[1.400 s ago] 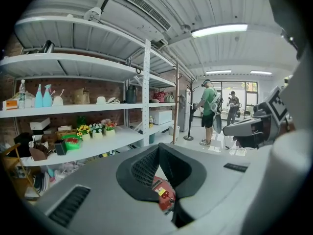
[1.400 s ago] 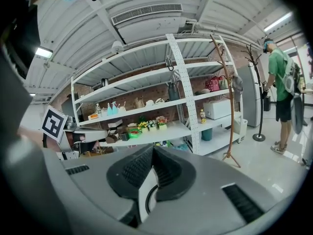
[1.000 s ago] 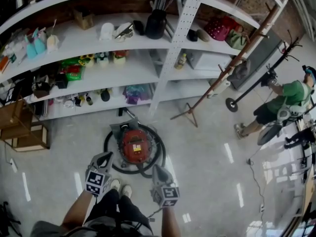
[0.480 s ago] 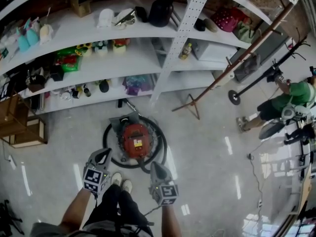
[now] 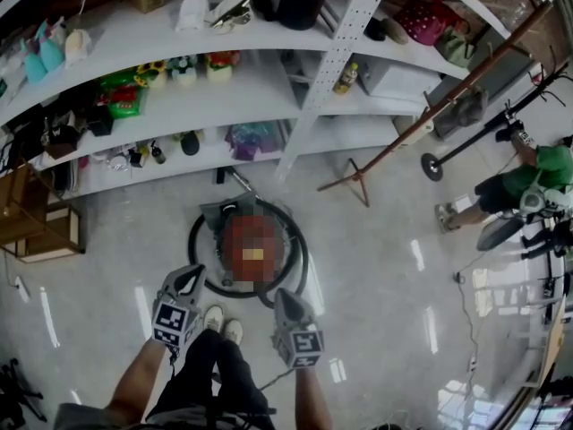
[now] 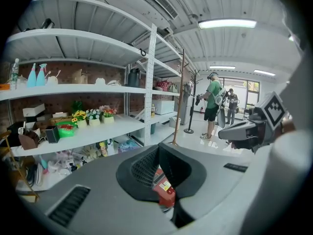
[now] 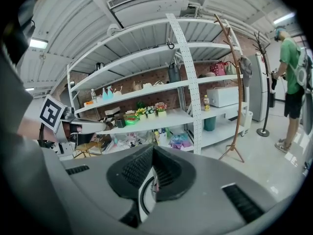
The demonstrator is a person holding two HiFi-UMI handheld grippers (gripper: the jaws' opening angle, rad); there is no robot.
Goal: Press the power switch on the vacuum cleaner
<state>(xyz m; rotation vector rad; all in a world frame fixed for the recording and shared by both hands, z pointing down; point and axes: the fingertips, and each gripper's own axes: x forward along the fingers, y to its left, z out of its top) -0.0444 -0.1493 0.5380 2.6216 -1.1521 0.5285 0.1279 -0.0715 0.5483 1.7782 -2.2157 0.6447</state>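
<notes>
Vacuum cleaner (image 5: 252, 251), red and round, stands on the floor (image 5: 376, 267) just beyond the person's shoes (image 5: 221, 322). Both arms reach down and forward. The left gripper (image 5: 190, 279) and right gripper (image 5: 283, 297) point toward its near side, each closed and holding nothing.

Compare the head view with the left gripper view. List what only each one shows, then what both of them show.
Head view only: the person's shoes, the black hose looped on the floor, and the left hand-held gripper from outside. Left gripper view only: the ceiling lights and a ceiling vent. Both: the red vacuum cleaner, the white shelving, the right hand-held gripper and the green-shirted person.
</notes>
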